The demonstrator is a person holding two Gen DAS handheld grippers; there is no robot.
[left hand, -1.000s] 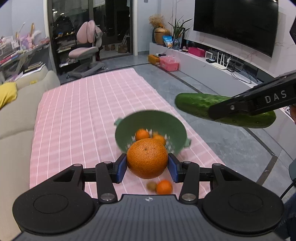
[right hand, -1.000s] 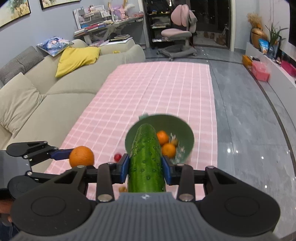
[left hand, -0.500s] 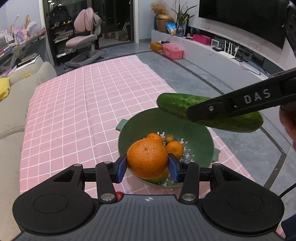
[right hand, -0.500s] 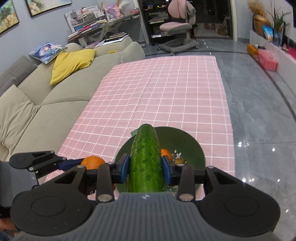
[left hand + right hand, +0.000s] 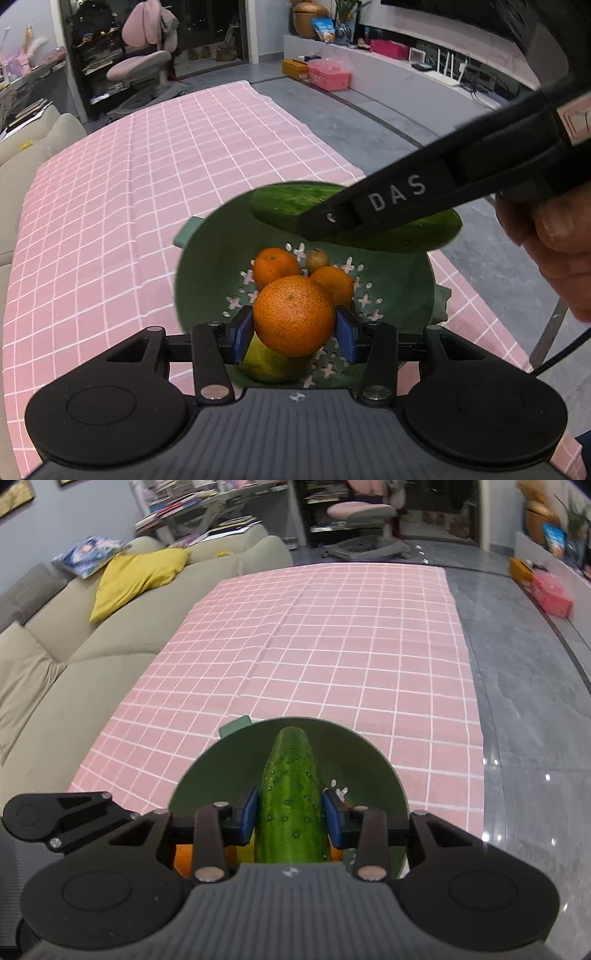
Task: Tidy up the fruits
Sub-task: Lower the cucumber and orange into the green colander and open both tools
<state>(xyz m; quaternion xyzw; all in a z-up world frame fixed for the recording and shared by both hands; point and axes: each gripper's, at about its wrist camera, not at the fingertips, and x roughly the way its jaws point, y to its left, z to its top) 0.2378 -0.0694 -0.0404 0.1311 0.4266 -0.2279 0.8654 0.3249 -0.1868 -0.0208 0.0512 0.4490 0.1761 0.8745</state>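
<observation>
The left gripper (image 5: pixel 294 329) clamps a big orange (image 5: pixel 294 315) over the green colander (image 5: pixel 195 280); the right gripper (image 5: pixel 290 815) clamps a cucumber (image 5: pixel 291 805) above its far rim. Inside lie two small oranges (image 5: pixel 275 266), a brownish fruit (image 5: pixel 317 260) and a yellow-green one (image 5: pixel 271 363), on pink checked cloth (image 5: pixel 110 206).

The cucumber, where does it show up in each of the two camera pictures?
Left wrist view: the cucumber lies crosswise in the upper right, over the far rim of the bowl, partly behind the right gripper's black finger.
Right wrist view: the cucumber stands lengthwise at bottom centre, clamped in the right gripper.
Shared landmark: the green bowl on the pink checked cloth.
</observation>
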